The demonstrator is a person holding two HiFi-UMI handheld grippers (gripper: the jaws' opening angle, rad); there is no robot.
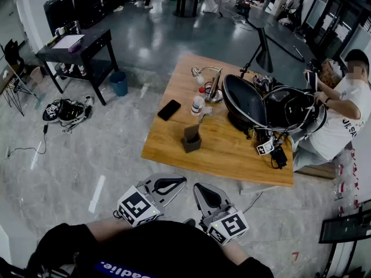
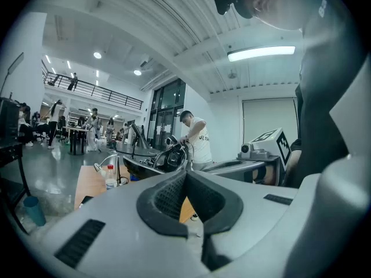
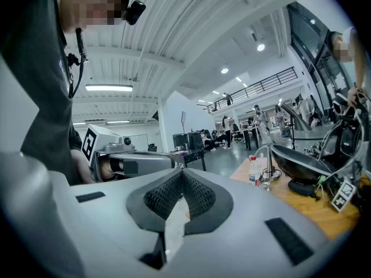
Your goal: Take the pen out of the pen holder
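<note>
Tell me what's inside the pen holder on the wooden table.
In the head view, a dark upright piece rises above the rim of the pen holder; too small to tell whether it is a pen. The holder's walls hide everything lower inside.

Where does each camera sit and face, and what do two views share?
Head view: on the person's head, looking steeply down at the wooden table and pen holder; left gripper, right gripper and dark top show below.
Left gripper view: on that gripper, looking along its shut jaws toward the table; the dark top fills the right.
Right gripper view: likewise, shut jaws; dark top at the left.
Shared: both gripper views show the water bottle on the table.
</note>
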